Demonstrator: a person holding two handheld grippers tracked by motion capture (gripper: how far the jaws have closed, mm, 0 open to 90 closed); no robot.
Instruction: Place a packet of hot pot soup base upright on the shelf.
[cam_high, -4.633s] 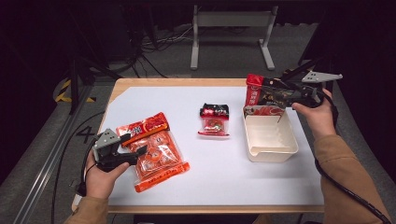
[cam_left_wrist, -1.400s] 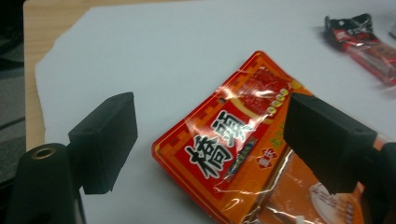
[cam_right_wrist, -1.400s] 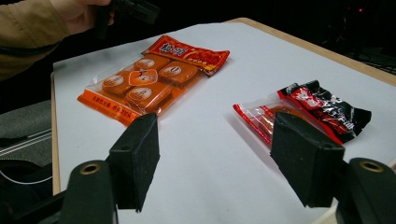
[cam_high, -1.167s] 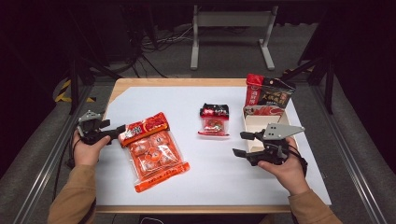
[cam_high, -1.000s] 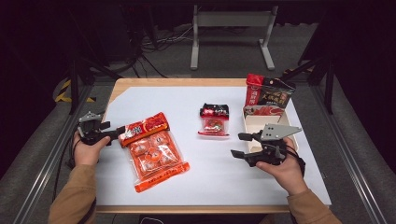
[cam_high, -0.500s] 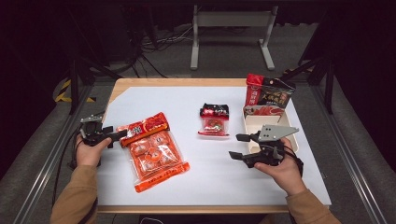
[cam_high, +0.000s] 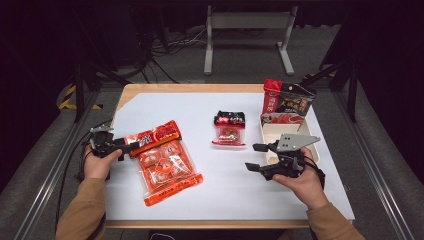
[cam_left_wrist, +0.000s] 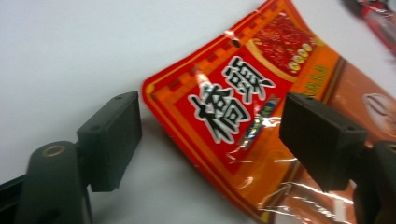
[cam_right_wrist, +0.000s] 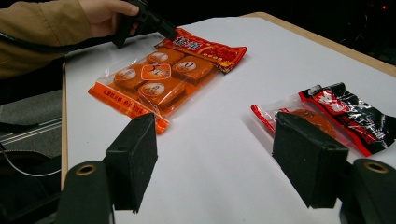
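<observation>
On the white table top (cam_high: 220, 200) we line the left gripper (cam_left_wrist: 210, 135), jaws open, squarely over the red header edge of the orange crinkly snack bag (cam_left_wrist: 243, 102) at left before closing; right gripper (cam_right_wrist: 224, 163) idles open.

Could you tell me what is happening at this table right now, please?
A person works with a gripper in each hand. The left gripper has its open jaws around the top edge of the large orange snack bag, not yet clamped. The right gripper hangs open above the white table, near the white tray, which holds a red and black packet. A small red packet lies mid-table.
</observation>
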